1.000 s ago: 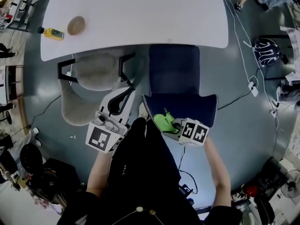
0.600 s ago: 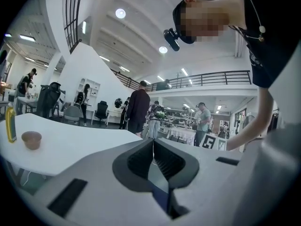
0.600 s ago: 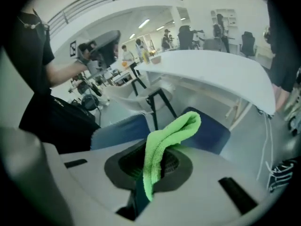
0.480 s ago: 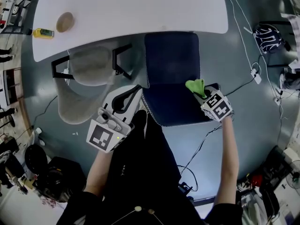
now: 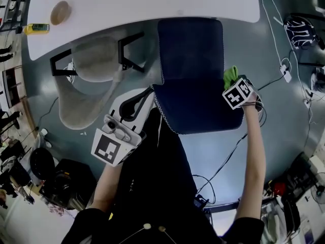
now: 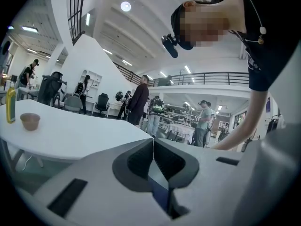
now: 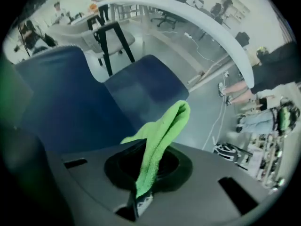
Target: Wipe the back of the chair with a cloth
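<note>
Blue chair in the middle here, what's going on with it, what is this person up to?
A person stands behind the blue chair with a gripper in each hand. The right gripper is shut on a green cloth and holds it at the right edge of the chair's back; whether the cloth touches it is unclear. The left gripper, jaws together and empty, hangs to the left of the chair.

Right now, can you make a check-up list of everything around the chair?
Surface: white table.
Job's things: blue chair at the table; green cloth by its right edge.
Clutter: yellow bottle, brown bowl on the table.
Grippers: left gripper shut, empty; right gripper shut on the green cloth.
Cables: power strip, black cable on the floor.
Surroundings: grey chair, striped bag, people far off.
</note>
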`<state>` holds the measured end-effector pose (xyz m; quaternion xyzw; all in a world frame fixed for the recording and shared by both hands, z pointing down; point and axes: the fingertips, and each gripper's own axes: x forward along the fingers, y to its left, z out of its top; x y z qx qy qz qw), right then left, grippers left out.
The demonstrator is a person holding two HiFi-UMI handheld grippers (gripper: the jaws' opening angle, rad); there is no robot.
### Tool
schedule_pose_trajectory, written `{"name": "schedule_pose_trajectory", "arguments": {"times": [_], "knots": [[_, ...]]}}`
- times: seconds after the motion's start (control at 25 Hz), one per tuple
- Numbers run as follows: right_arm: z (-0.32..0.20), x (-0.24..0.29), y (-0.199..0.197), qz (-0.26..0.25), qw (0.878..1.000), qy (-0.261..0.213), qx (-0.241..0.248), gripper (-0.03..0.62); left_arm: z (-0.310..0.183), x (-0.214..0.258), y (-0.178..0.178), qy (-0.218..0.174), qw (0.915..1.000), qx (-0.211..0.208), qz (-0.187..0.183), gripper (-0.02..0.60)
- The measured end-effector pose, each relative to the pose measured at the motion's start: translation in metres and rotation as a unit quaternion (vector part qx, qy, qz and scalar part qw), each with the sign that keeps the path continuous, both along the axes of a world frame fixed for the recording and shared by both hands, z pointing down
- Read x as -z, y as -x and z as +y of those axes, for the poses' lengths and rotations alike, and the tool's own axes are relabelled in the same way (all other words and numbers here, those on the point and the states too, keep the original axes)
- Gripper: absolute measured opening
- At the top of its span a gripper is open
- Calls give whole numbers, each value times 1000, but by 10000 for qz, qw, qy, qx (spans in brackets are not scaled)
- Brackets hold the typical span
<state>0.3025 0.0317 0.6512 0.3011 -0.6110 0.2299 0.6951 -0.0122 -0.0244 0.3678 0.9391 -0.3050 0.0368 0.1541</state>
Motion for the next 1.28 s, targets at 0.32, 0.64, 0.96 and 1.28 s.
{"name": "schedule_pose_trajectory", "arguments": {"times": [0.32,0.64,0.96,1.28], "knots": [[42,-37,-4,652,9706,1653,1625,18,-2,-7,5,91,9999,114,-29,6],[85,-32,48,-491,9494,2559,1752,18,-5,-5,5,147,9997,195,92,7],[93,-10,78,-1114,9488,2427,1689,18,-2,5,3,117,9996,171,188,6],[99,10,108,-1393,9479,2227,1806,18,1,17,6,111,9993,202,293,8]]}}
